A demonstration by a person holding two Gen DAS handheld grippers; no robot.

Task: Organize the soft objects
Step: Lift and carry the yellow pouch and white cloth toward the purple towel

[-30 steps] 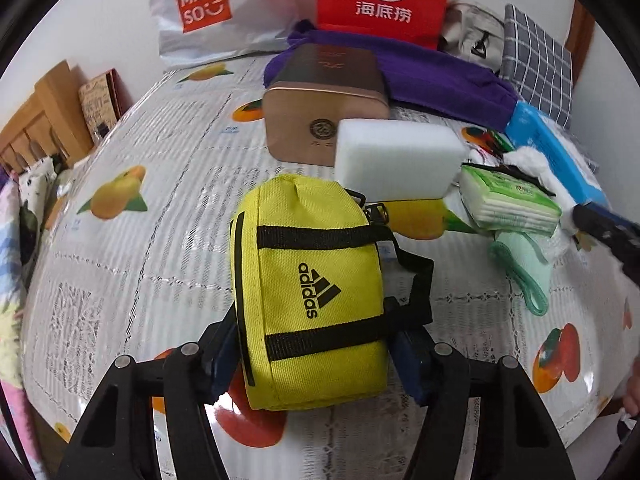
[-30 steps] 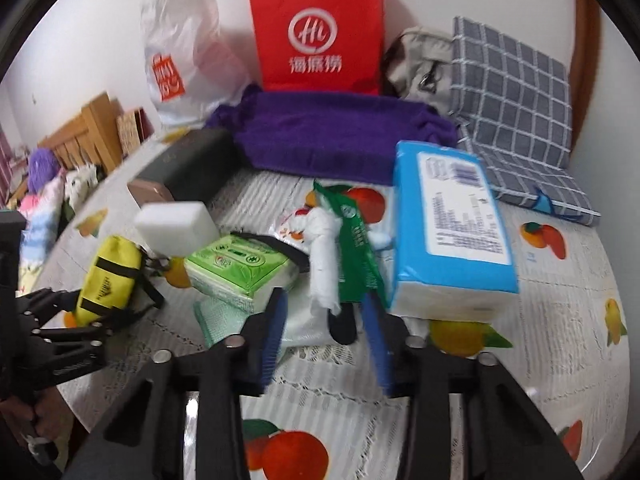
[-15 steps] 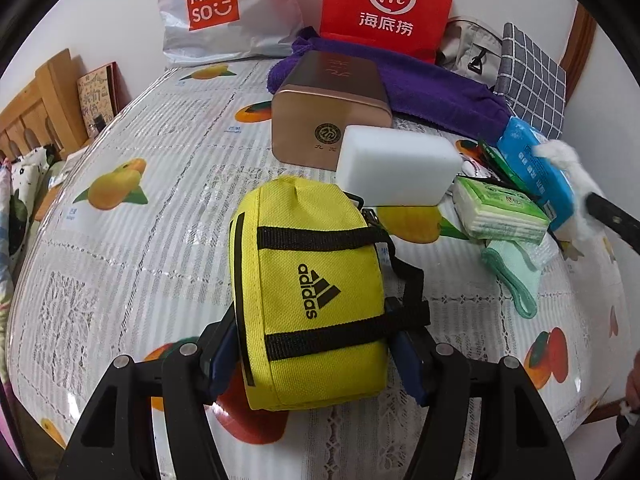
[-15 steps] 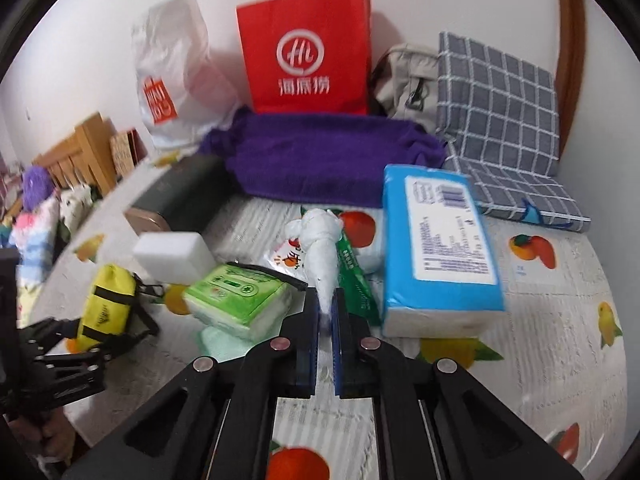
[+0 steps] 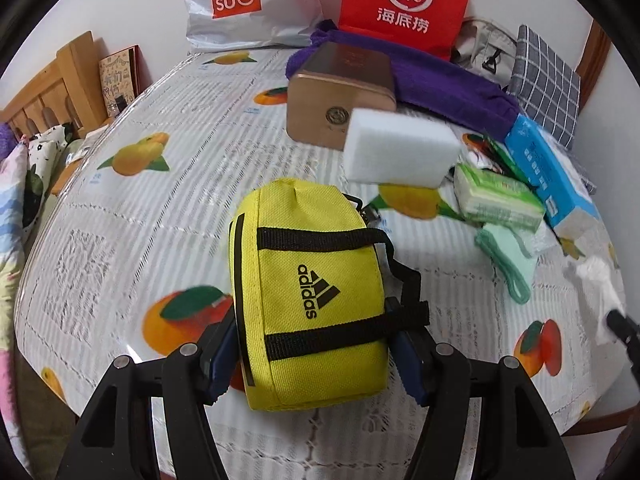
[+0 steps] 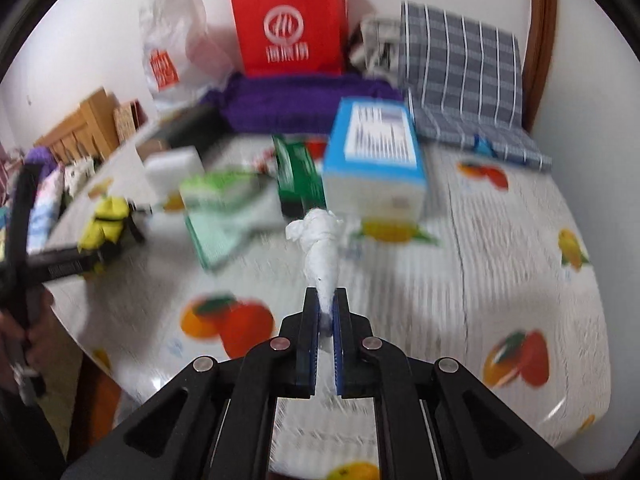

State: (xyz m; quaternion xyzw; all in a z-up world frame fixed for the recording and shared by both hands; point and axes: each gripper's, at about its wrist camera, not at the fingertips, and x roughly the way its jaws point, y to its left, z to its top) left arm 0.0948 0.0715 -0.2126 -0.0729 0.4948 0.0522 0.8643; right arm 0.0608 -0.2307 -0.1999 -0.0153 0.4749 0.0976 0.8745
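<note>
Between right jaws: white tissue wad (image 6: 320, 248), pinched.

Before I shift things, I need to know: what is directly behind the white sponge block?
A bronze tin box stands right behind the white sponge block, which hides the box's lower right corner. Farther back lies a purple towel. Whether sponge and box touch cannot be told.

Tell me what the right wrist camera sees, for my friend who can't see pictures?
The right gripper has its jaws shut on a twisted white tissue, held above a fruit-print tablecloth. Behind it, blurry, sit a blue tissue pack and a red paper bag.
</note>
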